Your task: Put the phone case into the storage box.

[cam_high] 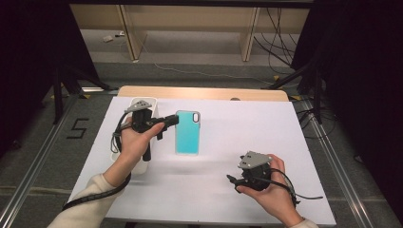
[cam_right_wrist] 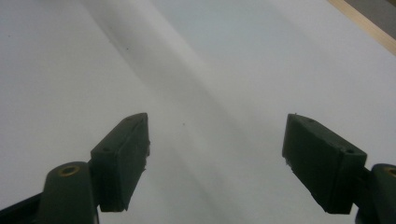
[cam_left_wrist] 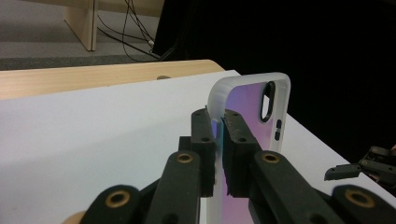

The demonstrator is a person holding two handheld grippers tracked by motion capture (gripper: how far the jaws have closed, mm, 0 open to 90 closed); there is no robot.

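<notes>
The turquoise phone case with a translucent white rim [cam_high: 187, 132], near the white surface's [cam_high: 228, 190] far edge, is pinched by the left claw [cam_left_wrist: 218, 133]; a rim-only grip could slip. The right claw [cam_right_wrist: 215, 158] is held wide open, empty.

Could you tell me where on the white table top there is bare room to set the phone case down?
The widest bare patch lies right of the phone case, up to the table edge, beyond the open right gripper. The near strip between both hands is bare too. The left side is crowded: the left gripper clamps the case's edge beside a white tray.
</notes>
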